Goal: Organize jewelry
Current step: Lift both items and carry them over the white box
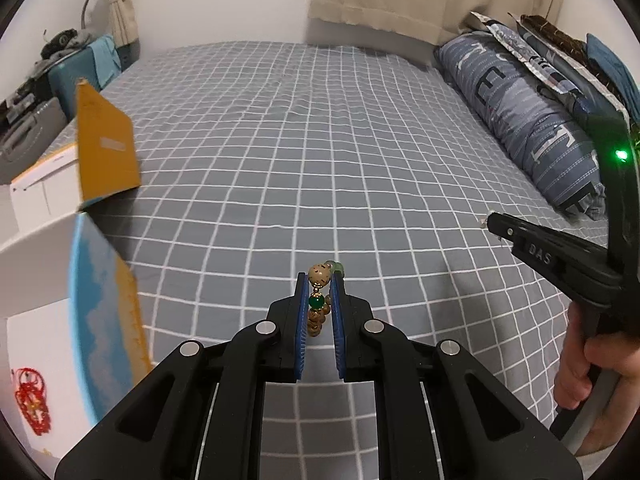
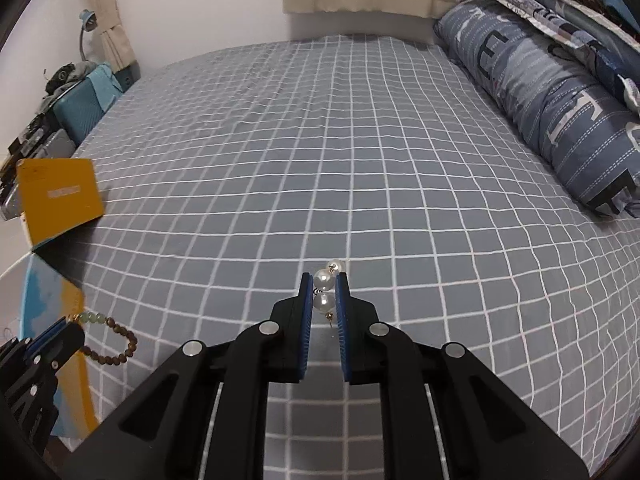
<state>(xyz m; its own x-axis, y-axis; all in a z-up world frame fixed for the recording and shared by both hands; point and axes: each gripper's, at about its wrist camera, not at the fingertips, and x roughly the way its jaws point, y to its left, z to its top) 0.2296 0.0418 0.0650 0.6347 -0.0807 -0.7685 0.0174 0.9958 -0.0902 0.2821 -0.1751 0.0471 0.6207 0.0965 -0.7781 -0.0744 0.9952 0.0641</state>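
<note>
My left gripper [image 1: 319, 280] is shut on a beaded bracelet [image 1: 318, 302] with a tan bead, a green bead and brown beads, held above the grey checked bedsheet [image 1: 300, 152]. In the right wrist view the same bracelet [image 2: 116, 342] hangs as a loop from the left gripper [image 2: 60, 326] at the lower left. My right gripper [image 2: 325, 280] is shut on a pearl earring piece [image 2: 325, 290] with white pearls and a small gold hook. In the left wrist view the right gripper [image 1: 490, 222] shows at the right edge, held by a hand [image 1: 588, 364].
An open box with yellow flaps [image 1: 106, 152] and a blue-and-yellow inner lid [image 1: 102, 312] sits at the left edge of the bed. A blue printed pillow [image 1: 520, 112] and folded bedding lie along the right. A teal case [image 2: 80, 108] and clutter stand beyond the left side.
</note>
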